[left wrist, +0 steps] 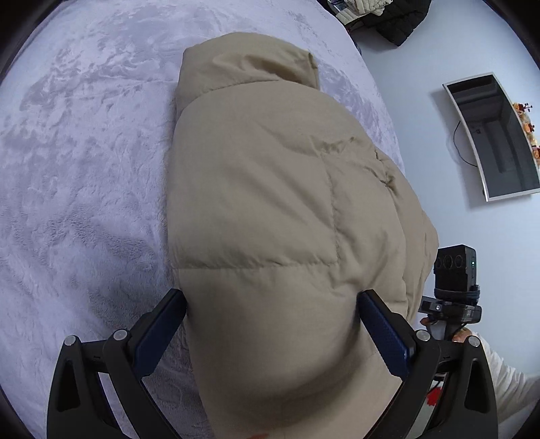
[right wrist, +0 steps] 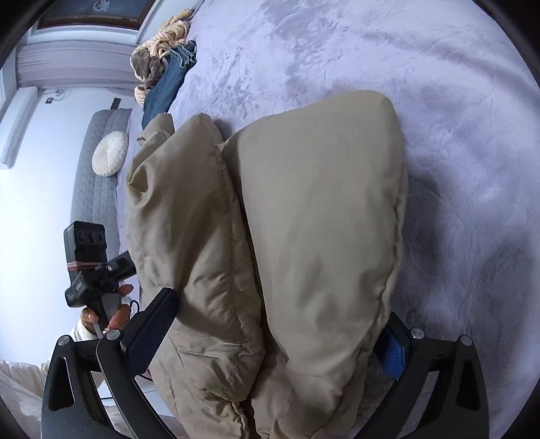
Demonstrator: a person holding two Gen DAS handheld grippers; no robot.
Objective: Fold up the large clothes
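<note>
A beige puffer jacket [left wrist: 270, 202] lies bunched on a lavender plush bed cover [left wrist: 84, 152]. My left gripper [left wrist: 270, 310] has its jaws wide apart on either side of a thick puffed fold of the jacket, pads against it. In the right wrist view the same jacket [right wrist: 303, 236] fills the middle, with a hood-like flap on the right. My right gripper [right wrist: 280, 324] also straddles a thick fold; its right finger is partly hidden under the fabric. Each view shows the other hand-held gripper beside the jacket.
The bed cover [right wrist: 455, 135] spreads around the jacket. Jeans and knitted clothes [right wrist: 165, 67] lie at the far edge. A grey bench with a round white cushion [right wrist: 109, 153] stands beside the bed. A mirror [left wrist: 496, 135] and dark clothes [left wrist: 398, 20] lie on the floor.
</note>
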